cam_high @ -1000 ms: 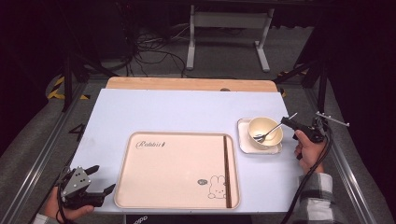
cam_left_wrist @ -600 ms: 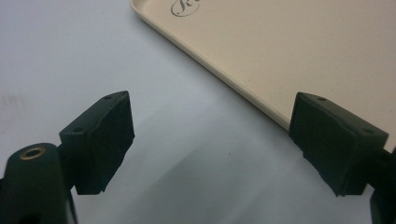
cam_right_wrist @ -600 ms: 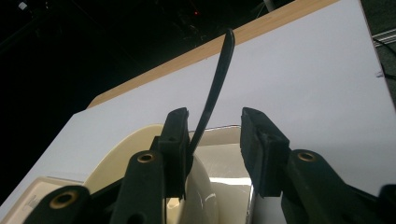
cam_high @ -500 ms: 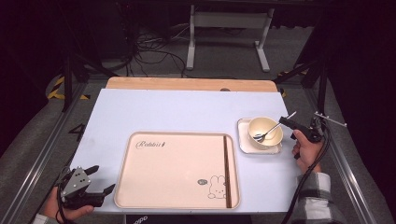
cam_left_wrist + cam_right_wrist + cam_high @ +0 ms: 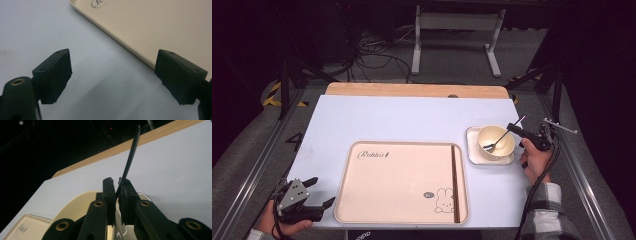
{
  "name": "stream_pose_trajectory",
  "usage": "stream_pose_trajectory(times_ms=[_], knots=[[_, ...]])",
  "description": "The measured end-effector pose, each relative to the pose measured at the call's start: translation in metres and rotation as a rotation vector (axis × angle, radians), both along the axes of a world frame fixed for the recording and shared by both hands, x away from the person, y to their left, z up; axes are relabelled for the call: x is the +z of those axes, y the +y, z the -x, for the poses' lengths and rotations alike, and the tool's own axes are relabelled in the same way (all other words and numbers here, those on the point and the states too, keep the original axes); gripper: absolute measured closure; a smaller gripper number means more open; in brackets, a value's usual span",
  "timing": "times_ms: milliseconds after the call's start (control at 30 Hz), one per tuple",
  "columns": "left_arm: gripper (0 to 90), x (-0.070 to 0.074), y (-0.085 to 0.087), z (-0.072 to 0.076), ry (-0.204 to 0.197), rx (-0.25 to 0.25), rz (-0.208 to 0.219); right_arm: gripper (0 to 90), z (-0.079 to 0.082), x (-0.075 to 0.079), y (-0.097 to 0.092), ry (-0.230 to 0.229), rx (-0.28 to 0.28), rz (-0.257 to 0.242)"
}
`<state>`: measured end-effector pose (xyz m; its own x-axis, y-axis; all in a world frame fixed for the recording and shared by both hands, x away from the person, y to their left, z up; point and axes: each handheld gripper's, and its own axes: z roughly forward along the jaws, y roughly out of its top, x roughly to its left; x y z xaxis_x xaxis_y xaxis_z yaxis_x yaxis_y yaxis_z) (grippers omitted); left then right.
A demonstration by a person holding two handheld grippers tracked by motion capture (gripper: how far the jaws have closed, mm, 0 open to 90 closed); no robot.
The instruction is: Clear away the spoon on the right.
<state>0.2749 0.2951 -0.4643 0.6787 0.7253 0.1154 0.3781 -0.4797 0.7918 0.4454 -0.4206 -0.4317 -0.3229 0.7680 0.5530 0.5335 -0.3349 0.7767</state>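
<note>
A cream bowl (image 5: 499, 137) stands on a small white square dish (image 5: 472, 150) at the table's right. A metal utensil (image 5: 490, 146) leans in the bowl, its thin handle rising up and to the right. My right gripper (image 5: 511, 127) is at the bowl's right rim. In the right gripper view its jaws (image 5: 116, 182) have just been closing and now pinch the dark handle (image 5: 130, 157) between the pads, with the bowl (image 5: 75, 207) below. My left gripper (image 5: 319, 191) rests open at the table's front left; in the left gripper view (image 5: 116, 75) nothing lies between the pads.
A beige tray (image 5: 402, 180) with a rabbit drawing lies in the middle front, and a dark thin stick (image 5: 455, 180) lies along its right side. Its edge (image 5: 130, 45) is just beyond the left jaws. A wooden strip (image 5: 412, 90) borders the far table edge.
</note>
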Motion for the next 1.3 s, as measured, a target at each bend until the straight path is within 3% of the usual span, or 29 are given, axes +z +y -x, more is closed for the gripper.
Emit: stream_pose_trajectory(times_ms=[267,433,600,900,1300], knots=[[15.1,0.001,0.000,0.000,-0.004,0.000,-0.001,90.0,0.014,0.021,0.000,-0.090,-0.008,0.039],[15.2,0.001,0.000,0.000,-0.006,-0.002,-0.004,90.0,0.024,0.039,0.008,-0.145,-0.013,0.145],[15.1,0.001,-0.002,-0.001,-0.010,-0.006,-0.004,90.0,0.033,0.054,0.014,-0.201,-0.013,0.188],[15.1,0.001,-0.003,-0.003,-0.005,-0.010,-0.010,90.0,0.050,0.079,0.024,-0.295,0.017,0.194],[15.2,-0.001,-0.004,-0.006,-0.001,-0.013,-0.010,90.0,0.065,0.096,0.043,-0.354,0.109,0.185]])
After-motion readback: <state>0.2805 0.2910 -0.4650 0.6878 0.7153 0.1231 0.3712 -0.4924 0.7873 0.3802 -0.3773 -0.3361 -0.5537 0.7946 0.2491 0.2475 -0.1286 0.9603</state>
